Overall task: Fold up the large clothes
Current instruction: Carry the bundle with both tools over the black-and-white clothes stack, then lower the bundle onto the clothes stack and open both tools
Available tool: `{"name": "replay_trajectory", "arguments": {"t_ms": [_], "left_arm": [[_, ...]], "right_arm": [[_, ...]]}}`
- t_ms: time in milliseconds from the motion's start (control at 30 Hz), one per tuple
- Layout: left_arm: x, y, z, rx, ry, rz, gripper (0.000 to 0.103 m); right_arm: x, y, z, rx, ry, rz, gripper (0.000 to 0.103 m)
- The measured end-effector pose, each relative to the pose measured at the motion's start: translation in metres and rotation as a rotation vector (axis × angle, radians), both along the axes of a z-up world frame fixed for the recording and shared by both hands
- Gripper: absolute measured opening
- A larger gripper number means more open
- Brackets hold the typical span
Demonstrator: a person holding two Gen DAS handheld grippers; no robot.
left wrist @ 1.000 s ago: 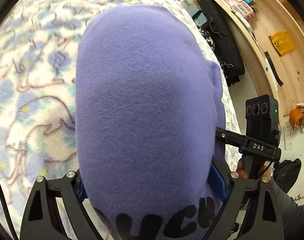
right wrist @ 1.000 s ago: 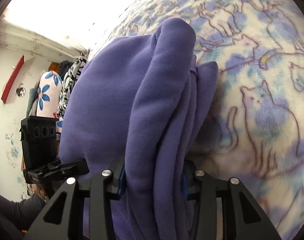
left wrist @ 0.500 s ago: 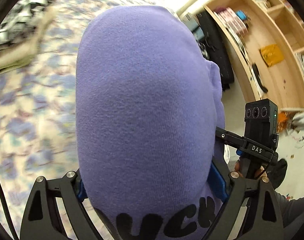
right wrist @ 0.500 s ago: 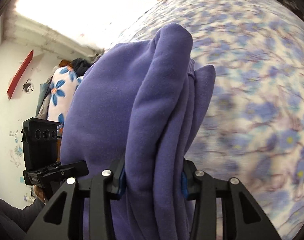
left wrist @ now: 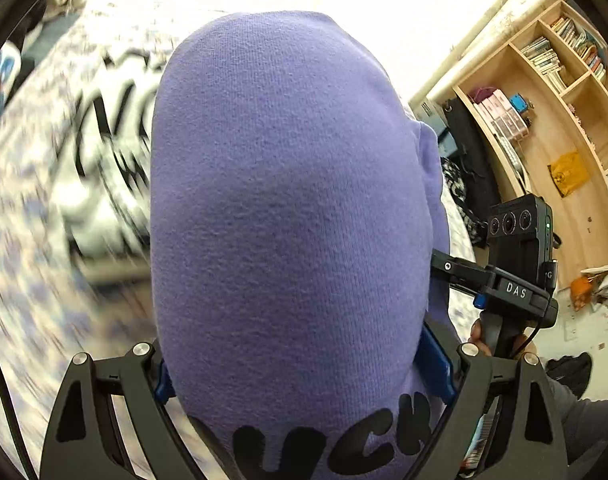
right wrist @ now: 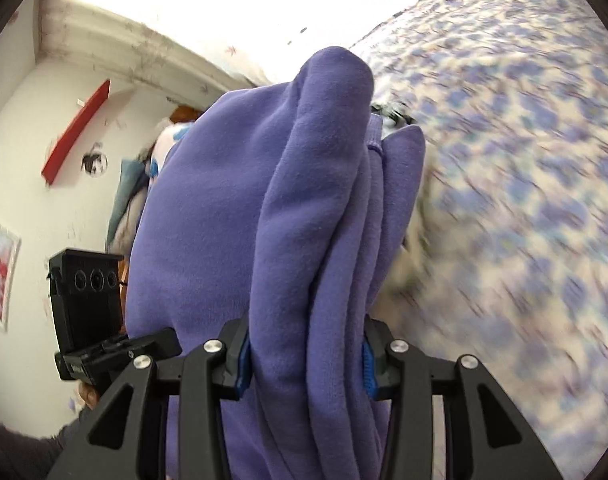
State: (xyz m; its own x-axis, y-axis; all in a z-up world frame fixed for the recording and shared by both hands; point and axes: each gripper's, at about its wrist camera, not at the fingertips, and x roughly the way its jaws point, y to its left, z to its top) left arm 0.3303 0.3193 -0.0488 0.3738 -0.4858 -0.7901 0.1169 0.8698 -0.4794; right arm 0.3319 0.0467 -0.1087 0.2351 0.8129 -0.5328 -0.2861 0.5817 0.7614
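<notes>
A folded purple sweatshirt [left wrist: 288,208] with black lettering fills the left wrist view. My left gripper [left wrist: 304,376] is shut on its thick folded end. In the right wrist view the same purple sweatshirt [right wrist: 300,216] hangs in several stacked layers, and my right gripper [right wrist: 305,364] is shut on that bundle. The garment is held off the flower-patterned bed cover [right wrist: 523,184]. The other gripper's handle and camera [left wrist: 515,264] show beside the cloth, held by a hand [left wrist: 477,334]. The fingertips of both grippers are hidden by fabric.
A black-and-white patterned garment [left wrist: 104,152] lies blurred on the bed to the left. Wooden shelves [left wrist: 555,92] with books and boxes stand at the right. A pile of clothes [right wrist: 144,184] lies by a white wall with a red shelf [right wrist: 74,132].
Both grippers have lifted the folded sweatshirt and carried it across the bed. The black-and-white garment and the window light have come into view. The grip on the cloth is unchanged.
</notes>
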Motion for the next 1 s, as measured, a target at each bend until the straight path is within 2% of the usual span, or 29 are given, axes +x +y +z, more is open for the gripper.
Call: {"name": "replay_trajectory", "arguments": {"t_ms": [100, 233, 367, 467, 667, 800, 1000], "left_arm": [[0.052, 0.040, 0.000, 0.017, -0.022, -0.024, 0.091], [0.120, 0.079, -0.015, 0.021, -0.035, -0.051, 0.091], [0.172, 0.100, -0.035, 0.029, -0.033, -0.081, 0.091], [0.194, 0.099, -0.052, 0.028, -0.022, -0.083, 0.091], [0.204, 0.114, -0.103, -0.032, 0.025, -0.060, 0.094], [0.199, 0.112, -0.106, -0.032, 0.005, -0.073, 0.096], [0.195, 0.109, -0.101, -0.001, 0.001, -0.054, 0.096]], "right_arm": [[0.045, 0.035, -0.008, 0.036, -0.002, -0.029, 0.041], [0.097, 0.077, -0.019, 0.027, -0.025, -0.061, 0.041], [0.136, 0.102, -0.037, 0.022, -0.019, -0.095, 0.041], [0.153, 0.111, -0.051, 0.024, -0.002, -0.117, 0.041], [0.174, 0.127, -0.085, -0.005, 0.029, -0.133, 0.044], [0.172, 0.127, -0.089, -0.033, 0.010, -0.128, 0.049], [0.161, 0.130, -0.074, -0.143, -0.033, -0.082, 0.052]]}}
